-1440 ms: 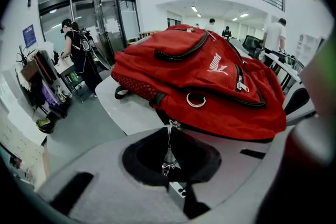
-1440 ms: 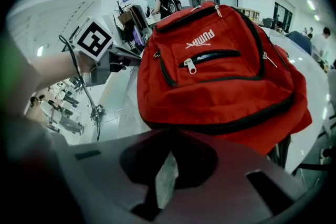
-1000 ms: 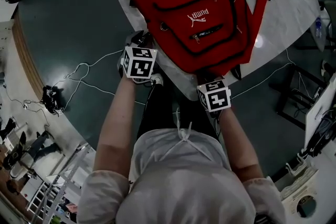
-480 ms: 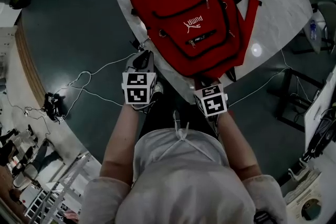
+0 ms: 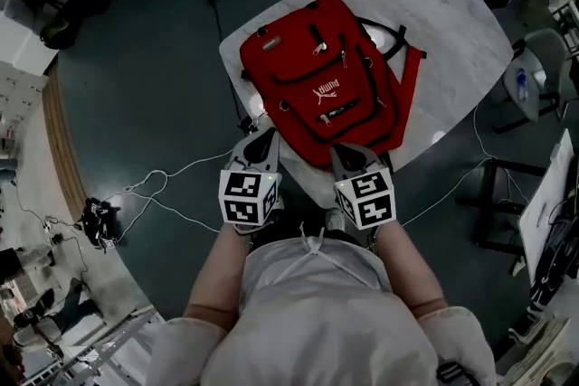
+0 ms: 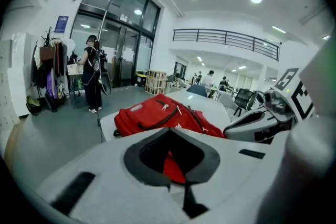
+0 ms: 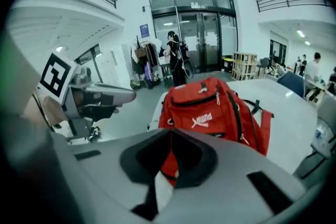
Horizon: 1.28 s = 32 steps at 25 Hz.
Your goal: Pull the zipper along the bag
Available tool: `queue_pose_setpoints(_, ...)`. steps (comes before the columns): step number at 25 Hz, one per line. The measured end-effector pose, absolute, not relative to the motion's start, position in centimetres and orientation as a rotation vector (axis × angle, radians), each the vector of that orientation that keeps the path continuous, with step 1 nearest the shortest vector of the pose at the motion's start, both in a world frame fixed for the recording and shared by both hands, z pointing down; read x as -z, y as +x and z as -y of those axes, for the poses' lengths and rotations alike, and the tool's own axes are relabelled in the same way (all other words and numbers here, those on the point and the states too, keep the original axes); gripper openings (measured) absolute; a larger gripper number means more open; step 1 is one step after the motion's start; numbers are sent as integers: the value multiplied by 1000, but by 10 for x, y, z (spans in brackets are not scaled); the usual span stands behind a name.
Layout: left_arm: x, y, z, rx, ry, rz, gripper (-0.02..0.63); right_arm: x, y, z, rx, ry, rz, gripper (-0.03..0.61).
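A red backpack (image 5: 321, 81) lies flat on the white table (image 5: 452, 23), its front up, with metal zipper pulls (image 5: 317, 47) near its far end. Both grippers hover at the table's near edge, short of the bag and touching nothing. My left gripper (image 5: 265, 137) is shut and empty, pointing at the bag's near left corner. My right gripper (image 5: 346, 151) points at the near right corner, jaws together and empty. The left gripper view shows the backpack (image 6: 157, 115) ahead past the closed gripper (image 6: 169, 129). In the right gripper view the backpack (image 7: 210, 107) lies beyond the gripper (image 7: 170, 131).
White cables (image 5: 163, 185) trail over the dark floor left of the table. A chair (image 5: 543, 59) and a bottle (image 5: 522, 86) stand at the right. A person (image 6: 93, 73) stands by glass doors far behind the table.
Both grippers have drawn back from the bag toward my body. The left one has left the bag's left side. The bag now looks smaller and farther away.
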State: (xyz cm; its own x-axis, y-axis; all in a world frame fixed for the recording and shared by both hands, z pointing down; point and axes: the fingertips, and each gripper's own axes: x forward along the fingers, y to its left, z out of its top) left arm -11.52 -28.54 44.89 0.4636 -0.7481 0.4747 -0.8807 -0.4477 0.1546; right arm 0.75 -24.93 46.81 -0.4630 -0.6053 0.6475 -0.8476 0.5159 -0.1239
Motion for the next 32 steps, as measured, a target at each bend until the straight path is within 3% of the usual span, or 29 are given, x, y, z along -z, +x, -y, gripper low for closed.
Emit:
queue_pose_setpoints(14, -317, -94, 281, -257, 2593, 1400, 20, -331, 5, 267, -366, 1377, 2603, 26)
queue_pose_setpoints(32, -300, -83, 265, -217, 2620, 1401, 20, -304, 3, 259, -283, 1402, 2650, 26)
